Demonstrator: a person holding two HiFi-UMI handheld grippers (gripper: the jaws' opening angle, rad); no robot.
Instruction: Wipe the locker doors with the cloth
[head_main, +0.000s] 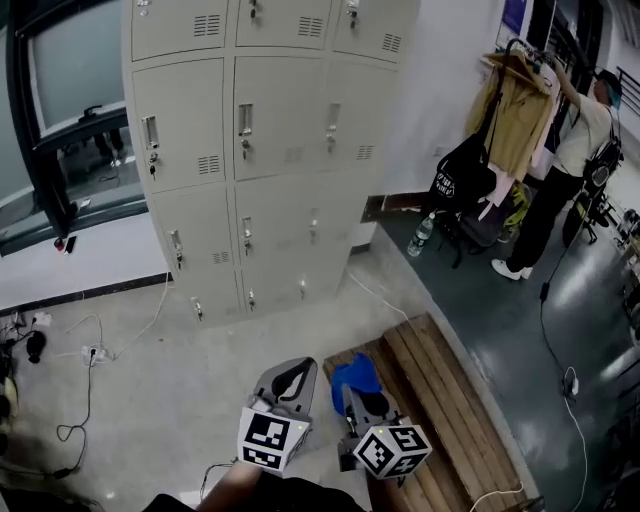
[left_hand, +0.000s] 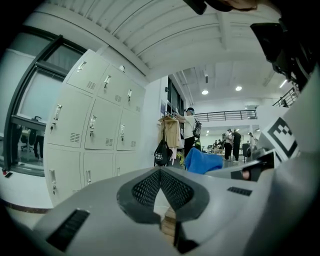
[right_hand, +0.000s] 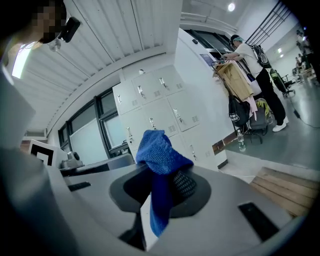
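1. Here, our right claw (right_hand: 165, 192) pinched the blue cloth (right_hand: 161, 152); our left claw (left_hand: 162, 197) sat closed, empty.
2. The locker doors (head_main: 270, 140) stood well ahead of both.
3. Thinly gripped, the cloth could slip out under wiping pressure.

No legible text from where I sit

The white print on the black bag (left_hand: 162, 156), mid-frame in the left gripper view, is too small to read, and so is the purple poster (head_main: 514, 15) at the head view's upper right. The cubes on the left gripper (head_main: 292, 375) and right gripper (head_main: 357, 392) show square patterns only, no letters.
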